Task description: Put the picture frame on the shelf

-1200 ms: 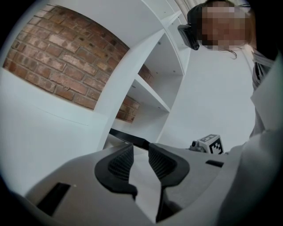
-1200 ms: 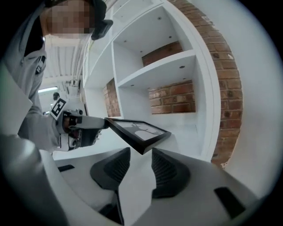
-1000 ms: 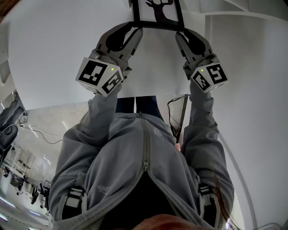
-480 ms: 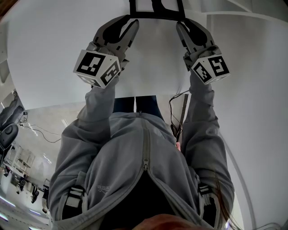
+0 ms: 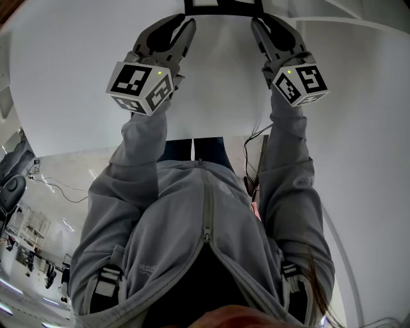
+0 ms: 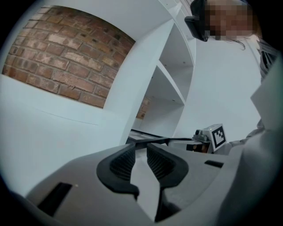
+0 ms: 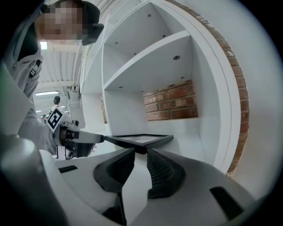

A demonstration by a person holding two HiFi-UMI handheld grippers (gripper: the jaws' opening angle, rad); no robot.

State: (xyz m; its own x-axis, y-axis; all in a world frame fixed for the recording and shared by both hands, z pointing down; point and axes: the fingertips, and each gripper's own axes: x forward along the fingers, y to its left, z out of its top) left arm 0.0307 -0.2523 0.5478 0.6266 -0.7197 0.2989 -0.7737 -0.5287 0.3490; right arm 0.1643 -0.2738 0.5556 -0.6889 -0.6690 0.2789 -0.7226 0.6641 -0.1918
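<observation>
The black picture frame point(image 5: 223, 6) shows only its near edge at the top of the head view. It lies about level between my two grippers. My left gripper point(image 5: 182, 20) holds its near left corner point(image 6: 148, 141). Its jaws have just been closing, with that corner between the tips point(image 6: 140, 148). My right gripper point(image 5: 262, 22) is shut on the near right corner point(image 7: 140, 142), which sits at its tips point(image 7: 140, 152). In the right gripper view the frame is level with the lowest open bay of the white shelf point(image 7: 150, 53).
The white shelf unit point(image 6: 170, 79) has several bays and a brick wall point(image 7: 170, 106) behind it. A white panel point(image 6: 53, 132) stands to the left of it. The person's grey sleeves point(image 5: 138, 160) reach forward. A cable point(image 5: 251, 150) hangs below the right arm.
Both grippers and the frame have moved away from me, upward in the head view. The frame's picture has passed out of the top edge and only its near bar still shows.
</observation>
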